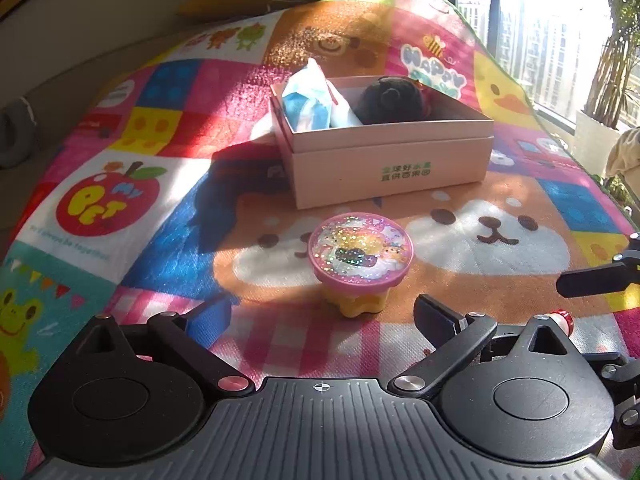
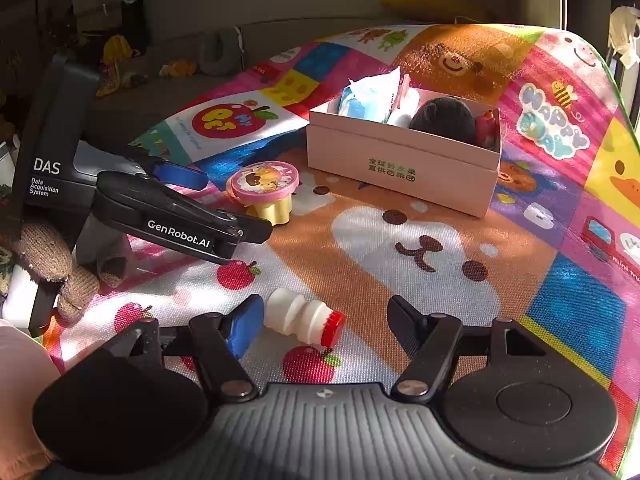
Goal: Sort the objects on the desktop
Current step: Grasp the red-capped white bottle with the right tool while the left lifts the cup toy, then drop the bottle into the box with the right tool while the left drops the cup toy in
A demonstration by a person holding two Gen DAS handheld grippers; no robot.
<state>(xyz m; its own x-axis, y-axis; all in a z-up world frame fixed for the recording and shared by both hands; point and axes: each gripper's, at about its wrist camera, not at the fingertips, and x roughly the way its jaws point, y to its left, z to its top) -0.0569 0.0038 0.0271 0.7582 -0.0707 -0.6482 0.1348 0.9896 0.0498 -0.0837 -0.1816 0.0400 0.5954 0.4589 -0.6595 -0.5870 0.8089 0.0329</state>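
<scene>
Sideways between the spread right tongs [image 2: 322, 322] lies the bottle [image 2: 303, 317], red cap pointing right.

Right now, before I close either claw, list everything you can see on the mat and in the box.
Mat: one, multicoloured cartoon patchwork, under everything.
Box: one, pale pink with green print, open, at the far middle of the mat.
Tissue pack: one, blue and white, standing in the box's left end.
Plush toy: one, dark, in the box's right half.
Jelly cup: one, yellow with a glittery pink lid, upright in front of the box.
Small bottle: one, white with a red cap, lying on its side.
Left claw: open, facing the jelly cup.
Right claw: open, around the small bottle.
</scene>
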